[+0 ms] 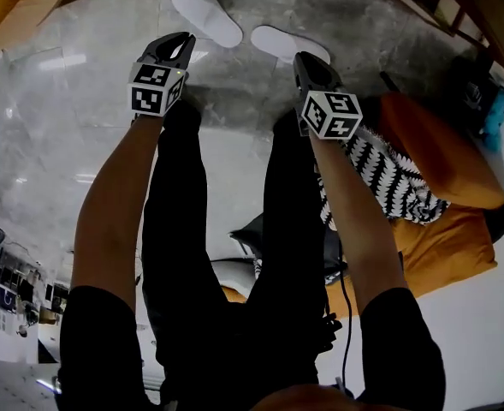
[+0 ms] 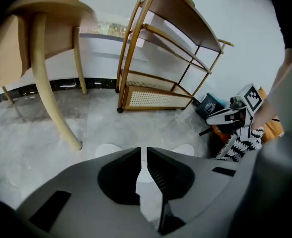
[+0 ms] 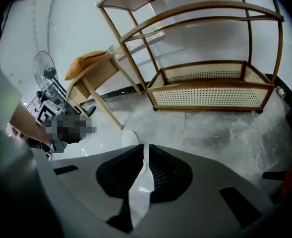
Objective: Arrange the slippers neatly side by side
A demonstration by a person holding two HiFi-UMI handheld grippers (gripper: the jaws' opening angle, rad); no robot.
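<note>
Two white slippers lie on the grey marbled floor, one (image 1: 205, 12) at the far left and the other (image 1: 287, 43) to its right, angled apart with a gap between them. My left gripper (image 1: 180, 46) hovers just short of the left slipper, its jaws slightly parted with nothing between them. My right gripper (image 1: 306, 63) hangs over the near end of the right slipper, jaws shut and empty. In the left gripper view, white slipper ends (image 2: 108, 149) (image 2: 185, 149) show beyond the left gripper (image 2: 144, 150). The right gripper view has one slipper (image 3: 129, 139) ahead of the right gripper (image 3: 146, 147).
A wooden rack with a rattan shelf (image 2: 155, 97) (image 3: 210, 90) stands beyond the slippers. A wooden table leg (image 2: 51, 100) is to the left. An orange cushion (image 1: 440, 157) and a black-and-white cloth (image 1: 387, 176) lie at the right, near a blue box (image 1: 496, 110). The person's black-clad legs (image 1: 234, 255) stand below.
</note>
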